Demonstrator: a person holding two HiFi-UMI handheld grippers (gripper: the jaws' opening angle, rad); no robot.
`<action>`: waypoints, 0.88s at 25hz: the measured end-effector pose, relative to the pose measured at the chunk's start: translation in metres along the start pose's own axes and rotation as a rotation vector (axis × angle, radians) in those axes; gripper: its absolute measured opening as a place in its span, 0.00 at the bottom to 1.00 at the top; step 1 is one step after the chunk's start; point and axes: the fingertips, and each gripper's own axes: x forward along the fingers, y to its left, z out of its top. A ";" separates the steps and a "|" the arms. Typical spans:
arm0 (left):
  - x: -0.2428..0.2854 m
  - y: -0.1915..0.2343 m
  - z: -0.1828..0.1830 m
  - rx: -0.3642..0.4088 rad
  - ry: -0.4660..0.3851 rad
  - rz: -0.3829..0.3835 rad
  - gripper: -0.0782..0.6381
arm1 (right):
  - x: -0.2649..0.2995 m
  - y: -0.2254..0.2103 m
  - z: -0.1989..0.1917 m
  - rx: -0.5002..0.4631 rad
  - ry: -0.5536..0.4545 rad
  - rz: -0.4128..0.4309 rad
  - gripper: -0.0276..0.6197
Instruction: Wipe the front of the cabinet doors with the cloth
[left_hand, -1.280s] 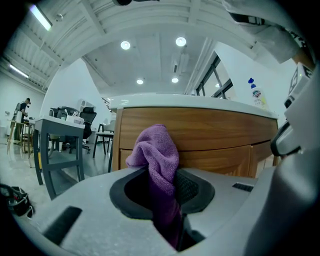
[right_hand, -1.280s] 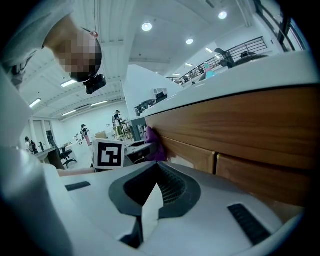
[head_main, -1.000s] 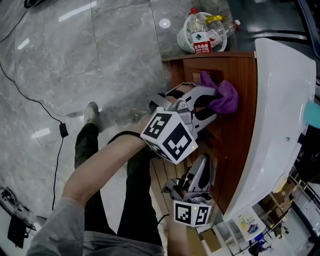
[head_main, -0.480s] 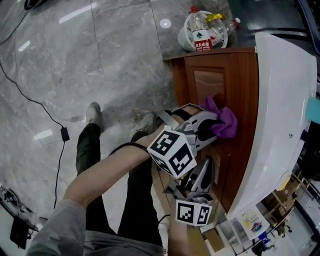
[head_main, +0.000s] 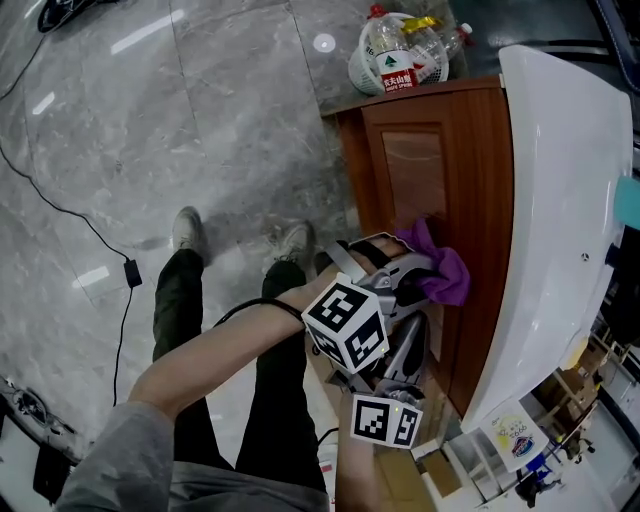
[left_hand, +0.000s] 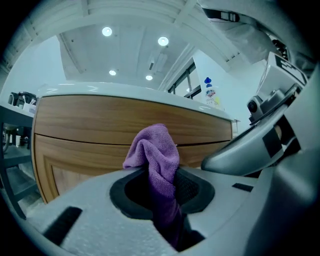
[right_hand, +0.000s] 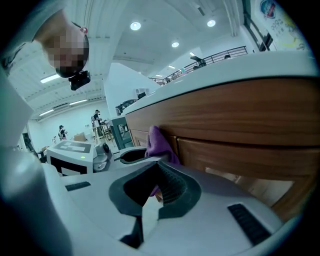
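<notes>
While the left claw is clenched hard on the purple cloth, a thick tuft of fabric sticks up from between its jaws and the rest trails down into the grip. That tuft looks pressed against the wooden cabinet door, close to the dark seam line that runs across the wood. From the head view the contact sits in the upper part of the front, not far beneath the white table top and on the near side of the recessed panel.

Now the right claw: clenched on nothing, jaws drawn together to a thin slit. It hangs just beside and below the left one, pointed at the same wood, and the purple showing past its jaws is the cloth out in front of it, not something it holds.

My read: this is mid-wipe, the cloth on the door and plenty of wood left to cover, the recessed panel above all. The next stroke calls for steady pressure into the door, a sweep along the grain, and a firm enough pinch that the cloth doesn't drag loose. With the two claws this close, the idle one wants to stay out of the path.
</notes>
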 end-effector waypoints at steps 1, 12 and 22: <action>0.002 -0.005 0.000 0.000 -0.001 -0.014 0.24 | -0.001 -0.003 -0.001 0.005 0.003 -0.014 0.06; 0.000 -0.028 0.006 -0.003 -0.029 -0.091 0.24 | -0.015 -0.012 -0.008 0.027 0.002 -0.068 0.06; -0.058 0.020 -0.004 -0.057 -0.015 0.051 0.24 | -0.004 0.005 -0.007 0.022 -0.005 -0.051 0.06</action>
